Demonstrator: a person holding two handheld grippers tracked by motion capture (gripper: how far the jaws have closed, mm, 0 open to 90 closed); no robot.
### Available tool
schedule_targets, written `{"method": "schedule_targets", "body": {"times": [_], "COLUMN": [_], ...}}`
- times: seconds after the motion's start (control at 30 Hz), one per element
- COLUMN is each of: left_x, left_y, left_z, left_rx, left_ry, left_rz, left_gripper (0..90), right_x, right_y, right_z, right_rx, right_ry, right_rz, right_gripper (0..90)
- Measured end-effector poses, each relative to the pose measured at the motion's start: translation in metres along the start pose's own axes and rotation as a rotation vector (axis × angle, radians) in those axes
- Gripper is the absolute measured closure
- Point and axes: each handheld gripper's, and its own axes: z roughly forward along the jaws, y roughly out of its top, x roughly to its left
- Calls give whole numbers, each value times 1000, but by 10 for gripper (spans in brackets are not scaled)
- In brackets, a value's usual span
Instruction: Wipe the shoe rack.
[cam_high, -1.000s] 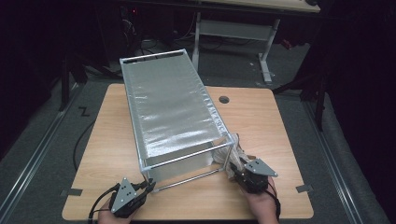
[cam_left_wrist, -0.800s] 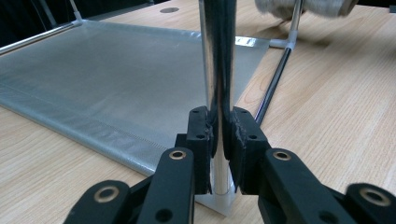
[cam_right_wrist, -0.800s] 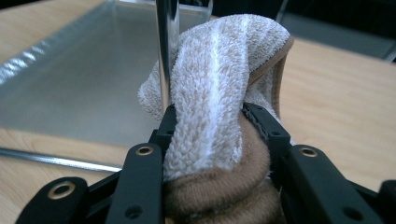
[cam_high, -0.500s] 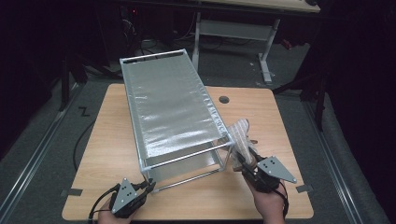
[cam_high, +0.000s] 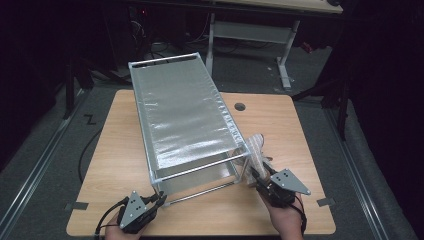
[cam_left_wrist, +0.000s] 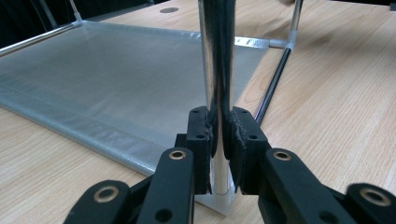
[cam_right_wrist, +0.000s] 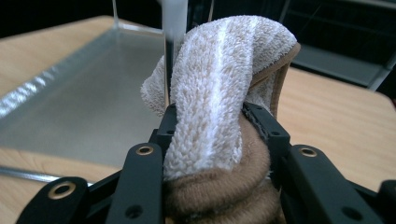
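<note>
dark floor and a grey-legged desk (cam_high: 280, 45) ring the scene at twelve o'clock, and a light wooden table (cam_high: 305, 130) fills the middle. at seven o'clock on the table, the left gripper (cam_high: 159, 200) has its jaws pressed together on the near left upright post (cam_left_wrist: 216, 70) of a metal-framed rack (cam_high: 150, 145) with silvery mesh shelves (cam_high: 180, 115); the left gripper view shows the pads pinching the chrome tube just above its white plastic foot (cam_left_wrist: 219, 201). the rack stands at the table's centre, running from ten o'clock toward five. at five o'clock, just beside the rack's near right corner, the right gripper (cam_high: 255, 175) is clamped on a bunched beige-and-white striped terry cloth (cam_right_wrist: 219, 93), which rises above the jaws.
</note>
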Motion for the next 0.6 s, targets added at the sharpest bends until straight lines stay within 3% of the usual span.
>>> {"method": "schedule_targets", "body": {"times": [0.37, 0.6], "left_x": [1, 2], "left_y": [1, 1], "left_z": [1, 1], "left_rx": [2, 2], "left_ry": [-8, -10], "left_rz": [-2, -2], "left_gripper": [792, 792], "right_x": [3, -1], "right_y": [-35, -47], "right_z": [27, 38], "right_rx": [203, 281], "right_ry": [53, 100], "right_rz": [8, 20], "right_gripper": [623, 622]}}
